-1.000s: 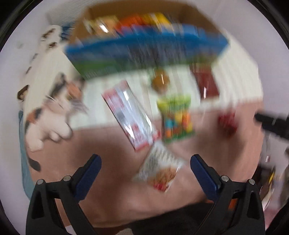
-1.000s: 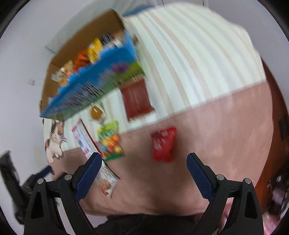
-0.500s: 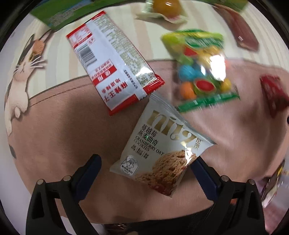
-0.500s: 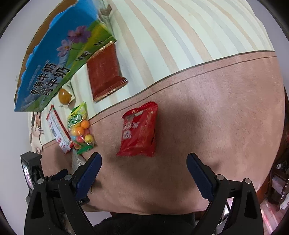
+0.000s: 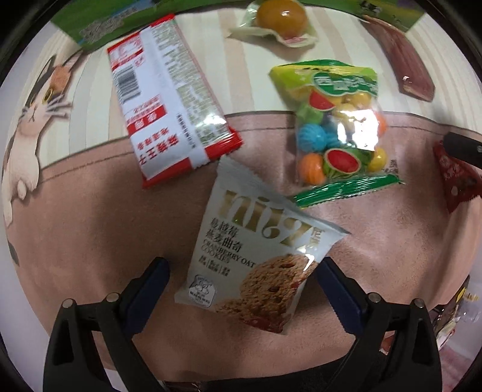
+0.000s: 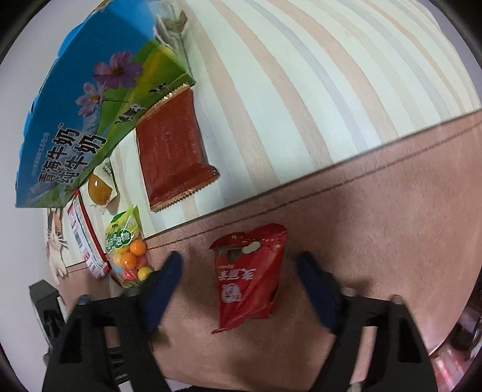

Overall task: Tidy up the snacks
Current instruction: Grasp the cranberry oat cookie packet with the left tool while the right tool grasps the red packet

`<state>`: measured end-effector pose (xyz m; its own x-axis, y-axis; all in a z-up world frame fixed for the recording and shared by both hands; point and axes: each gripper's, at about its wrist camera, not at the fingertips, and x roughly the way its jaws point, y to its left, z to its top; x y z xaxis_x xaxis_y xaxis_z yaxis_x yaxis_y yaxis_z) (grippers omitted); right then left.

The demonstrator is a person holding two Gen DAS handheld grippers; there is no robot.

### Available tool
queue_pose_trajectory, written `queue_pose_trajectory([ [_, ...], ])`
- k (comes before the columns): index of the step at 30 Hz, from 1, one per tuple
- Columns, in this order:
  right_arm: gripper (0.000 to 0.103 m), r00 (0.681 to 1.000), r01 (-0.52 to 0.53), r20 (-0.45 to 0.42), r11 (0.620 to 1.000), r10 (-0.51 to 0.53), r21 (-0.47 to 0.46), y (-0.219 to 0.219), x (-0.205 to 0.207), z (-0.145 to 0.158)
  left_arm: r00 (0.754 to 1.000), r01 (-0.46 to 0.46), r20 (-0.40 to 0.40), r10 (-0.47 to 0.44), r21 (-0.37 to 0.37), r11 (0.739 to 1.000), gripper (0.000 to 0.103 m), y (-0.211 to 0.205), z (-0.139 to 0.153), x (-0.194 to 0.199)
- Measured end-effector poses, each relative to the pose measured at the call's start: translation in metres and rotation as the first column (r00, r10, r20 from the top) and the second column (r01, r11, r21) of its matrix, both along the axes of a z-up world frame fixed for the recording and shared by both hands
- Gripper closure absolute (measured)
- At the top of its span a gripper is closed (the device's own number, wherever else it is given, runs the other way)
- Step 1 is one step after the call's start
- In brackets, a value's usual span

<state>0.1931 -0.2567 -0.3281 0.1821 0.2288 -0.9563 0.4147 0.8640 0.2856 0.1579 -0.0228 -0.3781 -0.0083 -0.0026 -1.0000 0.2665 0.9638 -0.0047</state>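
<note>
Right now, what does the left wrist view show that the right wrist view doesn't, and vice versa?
Only the left wrist view: the left gripper, jaws just closing around the cranberry oat cookie packet, right pad touching.

Only the right wrist view: the right gripper, jaws just closing around, not yet touching, the bright red packet; the milk carton's front.

Both: gumball bag, jelly cup, red-and-white packet, dark red packet.

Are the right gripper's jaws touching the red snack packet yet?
Apart. The right wrist view shows the right gripper straddling the red snack packet, pink cloth visible on both sides; the jaws have just been closing.
</note>
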Motion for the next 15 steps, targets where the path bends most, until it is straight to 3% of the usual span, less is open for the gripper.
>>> queue_pose_trajectory([
  [2, 0.05, 1.0, -0.011, 0.011, 1.0, 0.011, -0.001, 0.0, -0.002, 0.002, 1.0, 0.013, 0.004, -0.013, -0.008, 1.0, 0.014, -0.005, 0.001, -0.002],
  [4, 0.059, 1.0, -0.019, 0.013, 1.0, 0.019, 0.004, 0.0, -0.003, 0.003, 1.0, 0.027, 0.012, -0.027, -0.009, 1.0, 0.024, -0.012, 0.003, -0.002],
  [12, 0.062, 0.997, -0.072, -0.014, 0.996, 0.073, 0.045, 0.02, -0.017, 0.002, 0.999, 0.029, 0.013, -0.029, -0.024, 0.999, 0.029, -0.016, 0.019, -0.007],
  [15, 0.062, 0.994, -0.105, -0.028, 0.994, 0.106, 0.04, 0.031, -0.022, -0.001, 1.0, 0.023, 0.01, -0.023, -0.019, 1.0, 0.028, -0.007, 0.009, -0.012],
])
